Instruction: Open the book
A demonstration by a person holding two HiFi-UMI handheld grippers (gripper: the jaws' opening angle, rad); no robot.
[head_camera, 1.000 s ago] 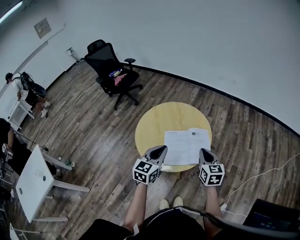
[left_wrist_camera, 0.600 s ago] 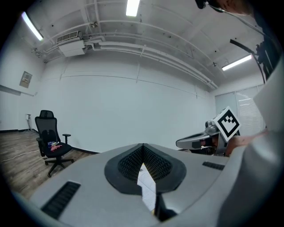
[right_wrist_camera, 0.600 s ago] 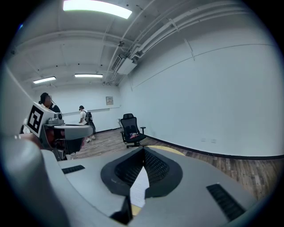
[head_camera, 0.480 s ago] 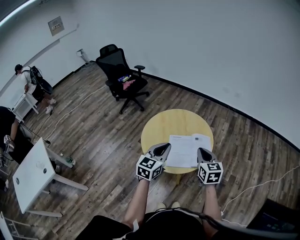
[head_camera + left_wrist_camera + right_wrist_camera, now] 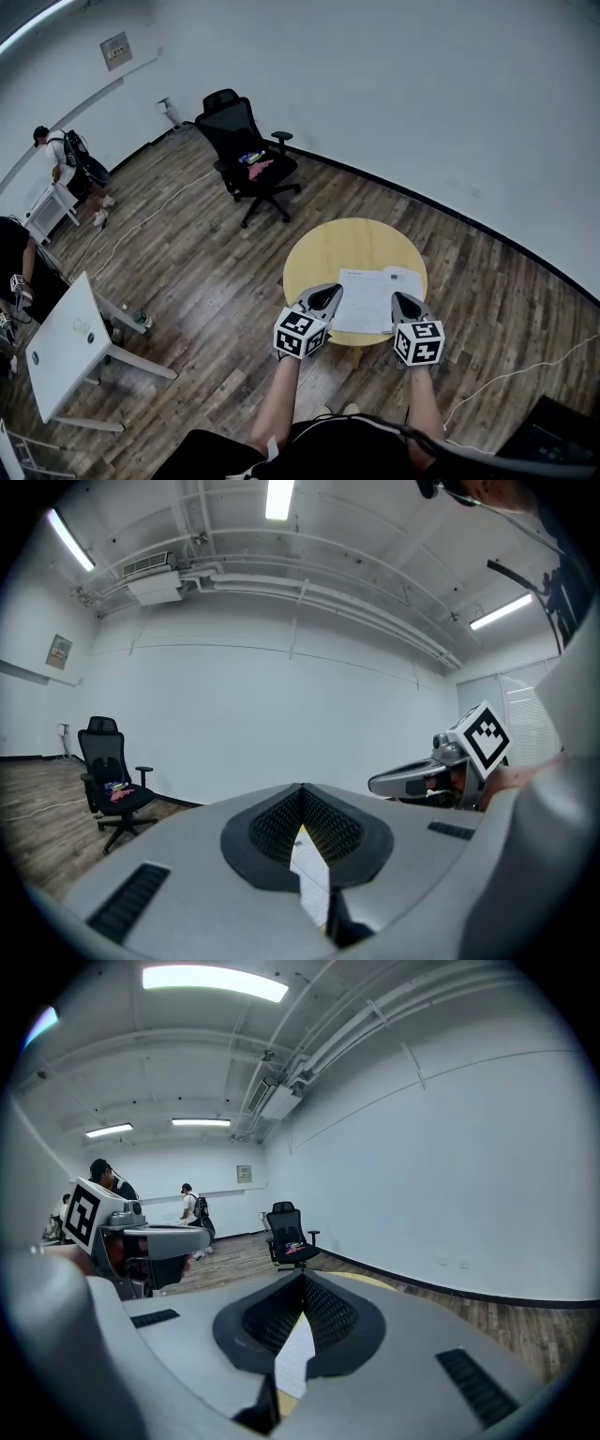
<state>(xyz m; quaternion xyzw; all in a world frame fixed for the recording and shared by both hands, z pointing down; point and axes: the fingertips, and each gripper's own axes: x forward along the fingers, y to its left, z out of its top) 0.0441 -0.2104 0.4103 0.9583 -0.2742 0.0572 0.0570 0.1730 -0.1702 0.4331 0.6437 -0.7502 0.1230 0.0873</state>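
Note:
The book (image 5: pixel 373 298) lies on the near half of the round yellow table (image 5: pixel 342 246), white printed pages facing up. My left gripper (image 5: pixel 330 292) hovers at the book's left edge, jaws together with nothing between them. My right gripper (image 5: pixel 400 299) hovers at the book's right side, also shut and empty. In the left gripper view the shut tips (image 5: pixel 302 789) point over the table, and a strip of the page (image 5: pixel 310 878) shows below them. The right gripper view shows its tips (image 5: pixel 302 1277) meeting above the page (image 5: pixel 295 1358).
A black office chair (image 5: pixel 246 155) stands beyond the table. A white table (image 5: pixel 70 347) is at the left, with a person (image 5: pixel 66 164) farther back by the wall. A white cable (image 5: pixel 511 361) runs over the wood floor at the right.
Both grippers have lifted a little, staying shut at the book's two sides. The head view has swung, so table and chair sit slightly further right. The book has not moved.

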